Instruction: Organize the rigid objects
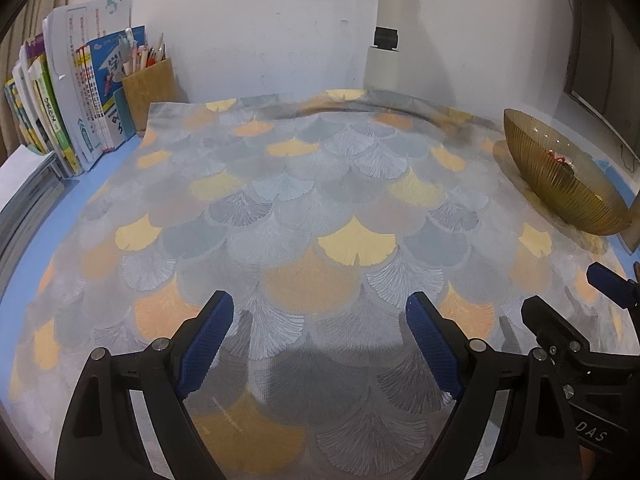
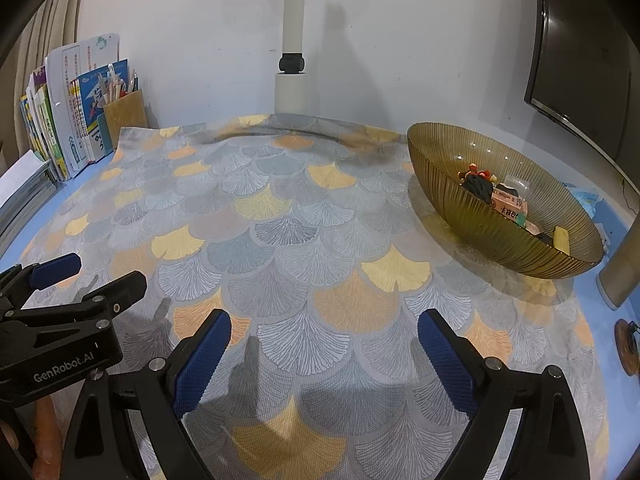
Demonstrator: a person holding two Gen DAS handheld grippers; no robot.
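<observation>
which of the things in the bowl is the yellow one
The small yellow block at the near end of the amber glass bowl; the other items are a dark spiky toy and a pink box.

Cloth (image 2: 304,216) w/ fan-leaf pattern: grey, pale blue, yellow & orange scallops, thin line veins. Tabletop (image 2: 16,236) around the cloth is sky blue. Bowl (image 2: 472,224) on the cloth's right edge: amber-brown, see-thru, fine ribbed lines; inside it a pink box (image 2: 509,203), a black lump w/ red bits, a yellow piece. Both grippers (image 2: 324,336) (image 1: 320,320): black frames, blue dimpled pads. Pen holder (image 1: 148,88) behind the cloth's left corner: tan wood.
</observation>
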